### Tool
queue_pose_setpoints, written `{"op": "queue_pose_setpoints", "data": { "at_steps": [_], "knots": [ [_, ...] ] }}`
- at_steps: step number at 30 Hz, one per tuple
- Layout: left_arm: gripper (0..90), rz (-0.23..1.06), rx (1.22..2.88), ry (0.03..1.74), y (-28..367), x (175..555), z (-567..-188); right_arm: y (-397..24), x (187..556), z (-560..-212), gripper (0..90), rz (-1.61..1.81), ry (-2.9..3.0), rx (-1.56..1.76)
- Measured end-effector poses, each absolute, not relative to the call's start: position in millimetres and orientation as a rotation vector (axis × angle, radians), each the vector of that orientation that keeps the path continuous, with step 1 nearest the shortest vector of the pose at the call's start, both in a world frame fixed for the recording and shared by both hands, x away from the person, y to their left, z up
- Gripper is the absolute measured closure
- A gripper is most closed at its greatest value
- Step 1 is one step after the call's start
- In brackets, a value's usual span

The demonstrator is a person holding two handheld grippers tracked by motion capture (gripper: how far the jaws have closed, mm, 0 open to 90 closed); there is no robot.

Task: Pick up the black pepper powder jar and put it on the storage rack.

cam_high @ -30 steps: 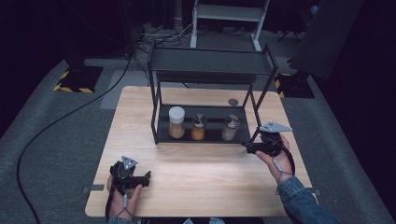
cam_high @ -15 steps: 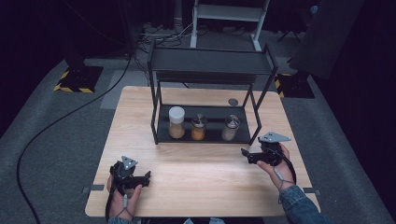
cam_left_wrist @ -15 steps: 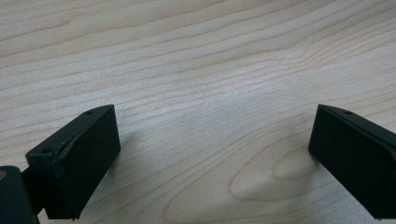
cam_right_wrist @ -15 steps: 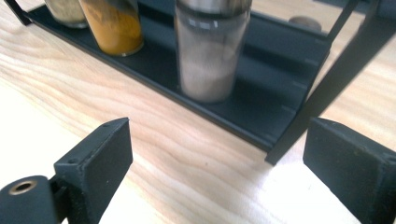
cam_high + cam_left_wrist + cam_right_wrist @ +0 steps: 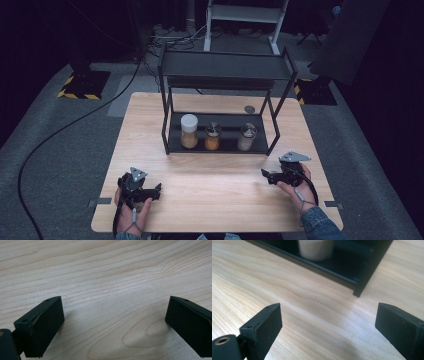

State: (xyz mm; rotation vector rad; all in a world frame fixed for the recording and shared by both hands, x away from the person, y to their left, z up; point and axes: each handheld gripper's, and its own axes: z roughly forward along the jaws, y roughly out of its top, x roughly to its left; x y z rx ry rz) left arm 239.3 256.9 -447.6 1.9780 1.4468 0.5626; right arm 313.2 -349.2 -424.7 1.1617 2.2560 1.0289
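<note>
A black two-shelf rack [image 5: 225, 67] stands at the middle of the wooden table [image 5: 220, 185]. Its lower shelf holds a white-lidded jar [image 5: 189, 131], an orange-filled jar [image 5: 212, 136] and a pale jar [image 5: 247, 136]. My left gripper [image 5: 157, 189] rests low at the front left, open over bare wood [image 5: 115, 325]. My right gripper [image 5: 264, 175] sits at the front right, just off the rack's right front corner. Its jaws have just been opening and stand wide with nothing between them [image 5: 328, 327]. The pale jar [image 5: 315, 250] and the shelf's edge [image 5: 352, 267] lie ahead of them.
A small round grey object [image 5: 249, 109] lies on the table behind the rack. Bare wood stretches between the two grippers. Dark floor with cables and a white frame [image 5: 245, 15] surrounds the table.
My right gripper has come down and toward the front of the table, away from the rack's right front leg. The left gripper has not moved.
</note>
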Motion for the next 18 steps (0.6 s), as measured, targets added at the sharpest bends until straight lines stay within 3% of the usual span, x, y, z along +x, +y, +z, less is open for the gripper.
{"op": "queue_pose_setpoints", "data": {
  "at_steps": [18],
  "knots": [
    [2.0,0.562,1.978,1.447,256.9,239.4,-447.6,-358.4,306.1,-442.9,6.4,0.969,2.273,1.209]
  ]
}}
